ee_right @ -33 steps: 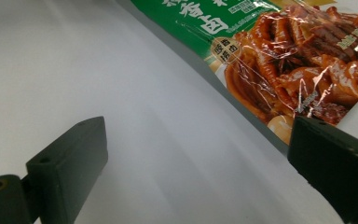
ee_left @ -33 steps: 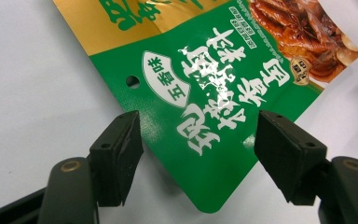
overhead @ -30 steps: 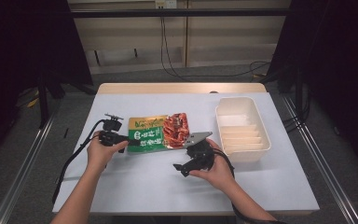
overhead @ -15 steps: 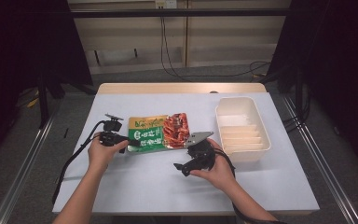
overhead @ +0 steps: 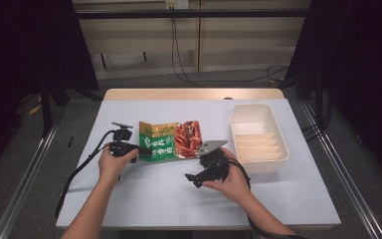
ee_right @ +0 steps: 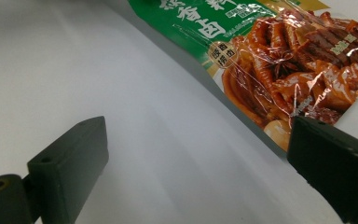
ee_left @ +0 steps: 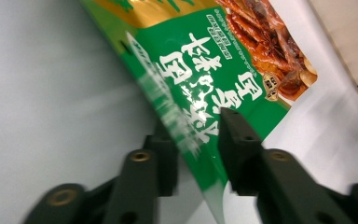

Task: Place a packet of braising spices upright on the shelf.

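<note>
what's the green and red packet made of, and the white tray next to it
The packet looks like glossy printed plastic film: it wrinkles and throws sharp glints over the red food picture, and its edge bends thin between the left tongs. The tray seems to be matte, off-white moulded plastic or foam, with soft rounded corners and ribs; which of the two is hard to tell.

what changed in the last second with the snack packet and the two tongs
Little visibly changed. The left tongs still straddle the near edge of the snack packet, the right tongs still hang open beside its corner, and the white tray stays put on the table.
</note>
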The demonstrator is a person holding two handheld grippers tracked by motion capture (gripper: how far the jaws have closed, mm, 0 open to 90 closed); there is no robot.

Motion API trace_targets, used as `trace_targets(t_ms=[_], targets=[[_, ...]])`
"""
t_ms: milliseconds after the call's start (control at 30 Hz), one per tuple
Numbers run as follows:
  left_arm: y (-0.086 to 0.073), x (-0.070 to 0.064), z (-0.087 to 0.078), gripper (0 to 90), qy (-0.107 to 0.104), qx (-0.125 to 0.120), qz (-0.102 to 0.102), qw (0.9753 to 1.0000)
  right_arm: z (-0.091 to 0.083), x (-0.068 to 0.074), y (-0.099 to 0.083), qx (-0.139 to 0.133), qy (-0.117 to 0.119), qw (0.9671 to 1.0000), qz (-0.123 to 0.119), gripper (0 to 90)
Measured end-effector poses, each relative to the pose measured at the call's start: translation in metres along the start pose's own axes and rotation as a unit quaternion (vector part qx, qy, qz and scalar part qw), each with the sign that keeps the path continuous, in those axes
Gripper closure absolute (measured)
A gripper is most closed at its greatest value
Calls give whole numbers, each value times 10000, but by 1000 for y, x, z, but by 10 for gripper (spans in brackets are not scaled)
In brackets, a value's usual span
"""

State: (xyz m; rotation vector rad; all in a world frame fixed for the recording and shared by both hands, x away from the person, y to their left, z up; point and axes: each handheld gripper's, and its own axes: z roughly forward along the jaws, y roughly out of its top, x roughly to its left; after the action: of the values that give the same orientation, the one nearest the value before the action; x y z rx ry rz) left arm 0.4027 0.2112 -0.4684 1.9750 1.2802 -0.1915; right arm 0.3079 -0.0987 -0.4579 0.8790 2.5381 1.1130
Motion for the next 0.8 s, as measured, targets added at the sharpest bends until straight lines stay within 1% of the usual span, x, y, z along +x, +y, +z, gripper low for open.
trace_targets(t_ms=[33,100,133,167,200,233,267,333,367,400,433,467,567,600,633,667,733,767,800], targets=[[0,0,-1,791,27,-27,12,10000,0,0,0,2,10,10000,-7,51],[1,-1,-5,824,4,-23,44,10000,1,0,1,-14,-32,10000,-34,50],[2,-1,-8,840,-7,-27,67,10000,1,0,1,12,8,10000,-19,51],[3,-2,-10,854,-44,-102,-4,9999,1,-1,2,22,8,10000,-48,51],[4,-1,-13,871,-46,-113,43,9999,1,-1,2,19,-4,10000,-44,52],[5,-2,-16,885,-90,-133,53,9999,2,-1,3,14,16,10000,-42,53],[7,-3,-19,895,-136,-154,27,9998,2,-1,3,66,33,9999,-74,53],[9,-4,-24,900,-113,-166,89,9998,4,-1,5,85,-2,9999,-114,53],[11,-5,-26,900,-116,-118,105,9998,4,-1,6,105,50,9999,-121,53],[13,-6,-28,900,-128,-102,124,9998,4,-1,8,90,45,9999,-105,53],[14,-7,-31,900,-114,-138,107,9998,4,-1,9,102,55,9999,-102,54],[16,-8,-34,900,-149,-117,114,9998,4,-2,11,108,47,9998,-137,54],[21,-12,-41,900,-133,-58,152,9998,5,-2,17,160,51,9997,-172,54],[24,-15,-43,900,-88,-60,146,9998,5,-2,19,164,25,9997,-152,56],[26,-17,-46,900,-94,-33,203,9997,5,-3,21,186,61,9997,-174,57],[29,-19,-49,900,-83,2,265,9996,6,-4,23,191,46,9996,-190,58],[34,-25,-54,900,-94,-7,253,9996,6,-5,28,199,77,9995,-212,58],[38,-27,-57,900,-52,49,349,9994,6,-6,30,219,103,9994,-263,58],[40,-31,-58,900,-63,8,300,9995,6,-6,32,234,73,9993,-270,58]])
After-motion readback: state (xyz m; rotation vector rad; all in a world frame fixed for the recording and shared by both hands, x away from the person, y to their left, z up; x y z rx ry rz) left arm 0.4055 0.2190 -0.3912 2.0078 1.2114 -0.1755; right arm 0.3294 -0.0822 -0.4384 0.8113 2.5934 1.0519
